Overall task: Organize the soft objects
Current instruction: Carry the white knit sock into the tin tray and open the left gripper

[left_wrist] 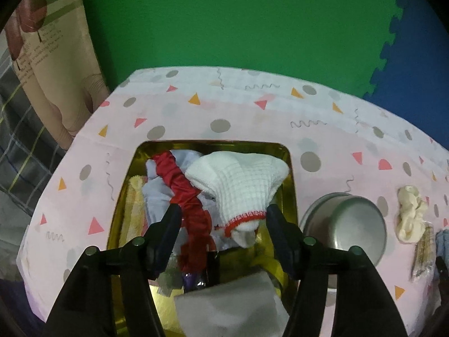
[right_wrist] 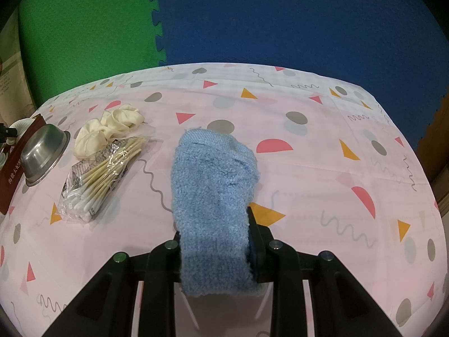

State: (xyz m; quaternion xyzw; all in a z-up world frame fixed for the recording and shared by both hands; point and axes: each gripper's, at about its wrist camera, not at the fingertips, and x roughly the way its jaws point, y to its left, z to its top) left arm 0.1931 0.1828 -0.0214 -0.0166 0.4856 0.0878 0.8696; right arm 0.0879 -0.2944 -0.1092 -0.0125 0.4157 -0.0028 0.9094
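The gold tray (left_wrist: 290,185) sits near the left edge of the table (left_wrist: 238,106) and already holds most of the soft goods. A white knitted glove (left_wrist: 238,185) with a red cuff lies on top of the pile, toward the tray's right wall. Beneath and beside it are a red fabric strip (left_wrist: 190,207), a pale lilac cloth (left_wrist: 157,196) and a yellow towel (left_wrist: 134,207) against the tray's left wall. A grey-white folded piece (left_wrist: 230,306) lies at the tray's near end.

The left gripper (left_wrist: 221,213) hangs over the tray with its tongs spread. The glove's cuff lies between them, but the pads do not press on it. Judgement: the glove is deposited.

The right gripper (right_wrist: 214,241) has its tongs pinched on a blue fuzzy sock (right_wrist: 213,185). The sock's far end rests on the table toward the middle, well apart from the tray. Judgement: this item is in hand but not yet stowed.

A cream bundle of soft material (right_wrist: 109,129) is outstanding toward the far left of the table in the right wrist view, just beside a plastic pack of cotton swabs (right_wrist: 101,174) and near an upturned steel bowl (right_wrist: 42,154). The bowl stands just beside the tray's right wall.

Assessment: the task is well advanced. Two soft items appear to remain outside the tray, the sock and the cream bundle. Whether the swab pack belongs in the tray cannot be told.
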